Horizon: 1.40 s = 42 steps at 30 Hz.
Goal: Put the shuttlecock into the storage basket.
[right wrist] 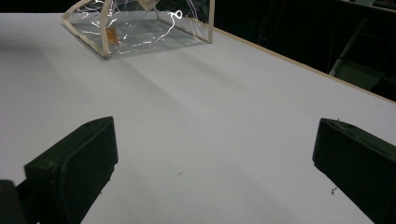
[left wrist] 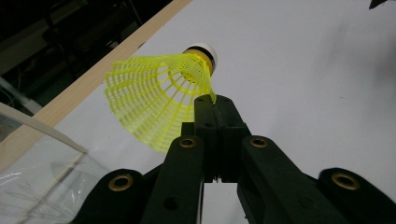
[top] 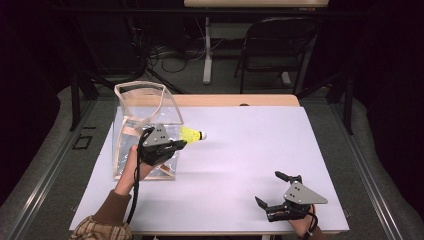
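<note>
My right claw (top: pixel 276 192) sits nearest me, low at the near right corner of the desk (top: pixel 250 150), its 2 jaws spread wide with nothing between them. I judge it is parked there so it stays out of the way of my other hand. In its own view the bare white surface runs between the jaws toward the clear bag (right wrist: pixel 140 28) far off.

Farther out on my left, my left claw (left wrist: pixel 215 103) is clamped on the yellow shuttlecock (left wrist: pixel 154 100). The jaws meet on the rim of the mesh skirt, so the cork tip points away from me and the skirt fans out to the side. Pinching the thin edge lets me carry the shuttlecock without crushing the skirt, I think.

It hangs above the desk just beside the bag's right wall, outside the bag. Beyond it the clear bag (top: pixel 145 130) stands upright with its mouth open upward, handles raised, ready to take the shuttlecock from above.
</note>
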### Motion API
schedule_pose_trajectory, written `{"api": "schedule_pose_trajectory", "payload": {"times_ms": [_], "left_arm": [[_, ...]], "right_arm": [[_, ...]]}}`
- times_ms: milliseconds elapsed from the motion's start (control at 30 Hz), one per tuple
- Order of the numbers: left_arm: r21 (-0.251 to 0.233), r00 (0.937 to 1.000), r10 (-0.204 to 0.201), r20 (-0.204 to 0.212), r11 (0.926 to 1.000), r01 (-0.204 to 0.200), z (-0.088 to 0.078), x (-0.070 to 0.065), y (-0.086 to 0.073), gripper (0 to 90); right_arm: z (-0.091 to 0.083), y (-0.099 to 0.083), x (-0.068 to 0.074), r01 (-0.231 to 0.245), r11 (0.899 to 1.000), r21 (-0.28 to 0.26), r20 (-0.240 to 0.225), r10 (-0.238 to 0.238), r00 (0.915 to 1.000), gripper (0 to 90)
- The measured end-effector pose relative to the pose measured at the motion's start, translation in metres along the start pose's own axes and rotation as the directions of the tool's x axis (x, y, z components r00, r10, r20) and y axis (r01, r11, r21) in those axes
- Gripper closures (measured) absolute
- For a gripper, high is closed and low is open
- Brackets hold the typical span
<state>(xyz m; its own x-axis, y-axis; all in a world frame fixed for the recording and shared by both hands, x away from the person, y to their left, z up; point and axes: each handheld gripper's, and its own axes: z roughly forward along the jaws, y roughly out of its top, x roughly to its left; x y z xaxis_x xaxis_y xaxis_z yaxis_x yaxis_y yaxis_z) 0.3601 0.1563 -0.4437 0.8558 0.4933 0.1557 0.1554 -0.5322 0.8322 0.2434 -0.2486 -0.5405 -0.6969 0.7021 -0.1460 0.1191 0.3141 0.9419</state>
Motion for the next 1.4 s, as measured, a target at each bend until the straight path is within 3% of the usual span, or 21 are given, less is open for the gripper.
{"api": "schedule_pose_trajectory", "payload": {"times_ms": [1400], "left_arm": [[-0.069,0.9975,0.007,-0.07,0.9975,-0.012,-0.022,0.02,0.041,89.7]], "right_arm": [[0.002,-0.001,0.001,-0.007,1.0,0.004,-0.002,0.007,1.0,0.0]]}}
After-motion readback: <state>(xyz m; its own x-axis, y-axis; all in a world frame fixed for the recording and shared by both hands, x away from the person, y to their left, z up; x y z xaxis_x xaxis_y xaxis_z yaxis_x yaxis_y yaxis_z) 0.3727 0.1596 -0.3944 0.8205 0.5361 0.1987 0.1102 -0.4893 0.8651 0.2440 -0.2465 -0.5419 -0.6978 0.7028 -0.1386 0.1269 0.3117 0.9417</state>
